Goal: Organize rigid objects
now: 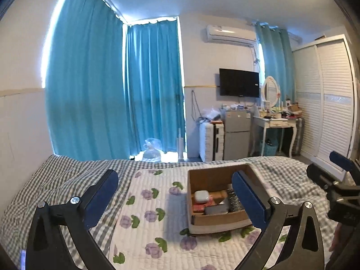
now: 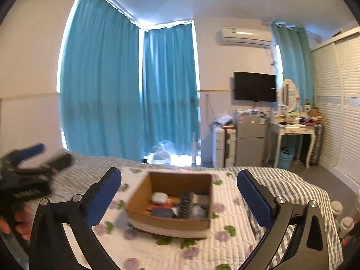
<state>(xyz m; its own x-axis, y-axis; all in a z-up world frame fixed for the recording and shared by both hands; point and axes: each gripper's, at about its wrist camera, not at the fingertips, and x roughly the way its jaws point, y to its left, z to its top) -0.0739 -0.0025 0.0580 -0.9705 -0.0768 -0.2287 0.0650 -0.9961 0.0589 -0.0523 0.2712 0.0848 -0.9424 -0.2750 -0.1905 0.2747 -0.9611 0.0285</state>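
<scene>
**Both grippers empty, box of items ahead on the bed**

Nearest the lens in the left wrist view, the left gripper (image 1: 175, 195) has its jaws spread wide with nothing between them; its right blue pad overlaps the cardboard box (image 1: 216, 219) in the lower centre-right of the frame. The right gripper (image 2: 180, 198) is likewise released and empty, and the box (image 2: 171, 221) sits squarely between its fingers, just beyond the tips, lower centre of the frame.

The box rests on the floral quilt (image 1: 144, 225) and already holds several rigid things: a white earbud case (image 1: 201, 196), a grey flat case (image 1: 216, 209) and what may be a dark hairbrush (image 2: 186, 204), though blur in the right wrist view makes that uncertain.

The deciding relation: the box lies straight ahead of the right gripper but off to the right of the left one, so the right hand looks better lined up. At the lower right edge of the right wrist view stand a few white-capped bottles (image 2: 344, 222), possibly still to be sorted.
</scene>
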